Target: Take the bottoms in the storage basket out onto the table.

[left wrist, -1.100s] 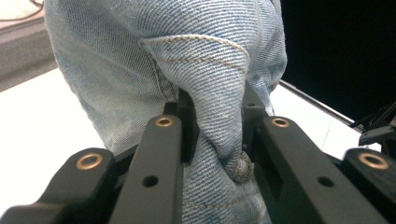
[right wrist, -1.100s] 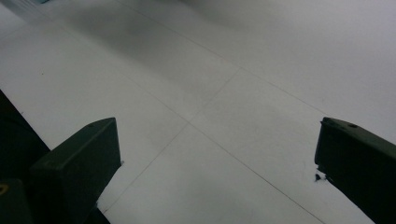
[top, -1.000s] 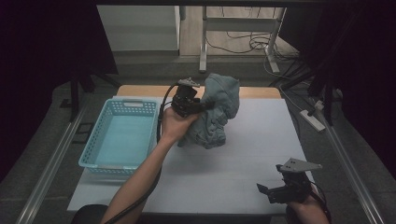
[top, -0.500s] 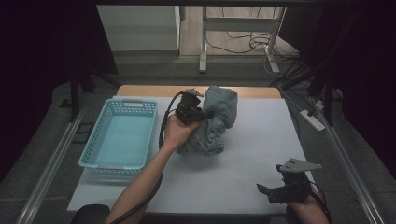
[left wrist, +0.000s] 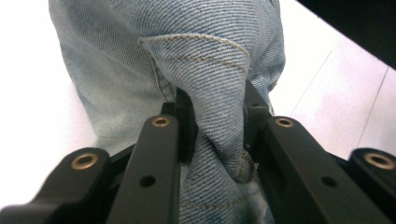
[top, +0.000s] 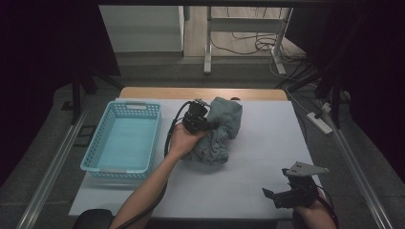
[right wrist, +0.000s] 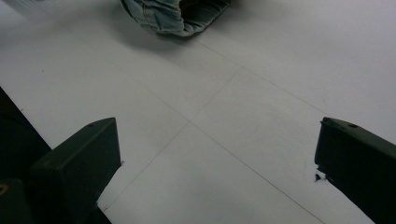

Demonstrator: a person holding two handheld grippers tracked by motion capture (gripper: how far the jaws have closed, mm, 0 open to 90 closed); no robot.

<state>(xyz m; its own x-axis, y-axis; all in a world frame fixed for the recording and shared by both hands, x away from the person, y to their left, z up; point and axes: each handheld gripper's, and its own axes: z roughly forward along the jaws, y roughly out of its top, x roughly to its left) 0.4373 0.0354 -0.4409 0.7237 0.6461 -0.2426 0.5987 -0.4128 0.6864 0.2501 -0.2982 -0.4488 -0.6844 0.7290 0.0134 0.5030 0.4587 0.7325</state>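
Observation:
A crumpled pair of light blue jeans (top: 220,133) lies in a heap at the middle of the white table (top: 267,167). My left gripper (top: 210,126) sits at the heap's left side, shut on a thick fold of the jeans (left wrist: 217,116) that bulges up between its black jaws. Low at the table's front right, my right gripper (top: 268,196) stands open over bare table with nothing between its jaws (right wrist: 217,154). The near end of the jeans (right wrist: 175,14) lies farther off at the top of the right gripper view.
A light blue plastic basket (top: 98,160) with nothing in it stands at the table's left side. A wooden strip (top: 205,93) runs along the far edge. Beyond it are table legs and cables on the floor; a power strip (top: 321,123) lies to the right.
My left gripper has come down with the jeans, and the lifted heap has settled lower and flatter on the table. The right gripper has not moved.

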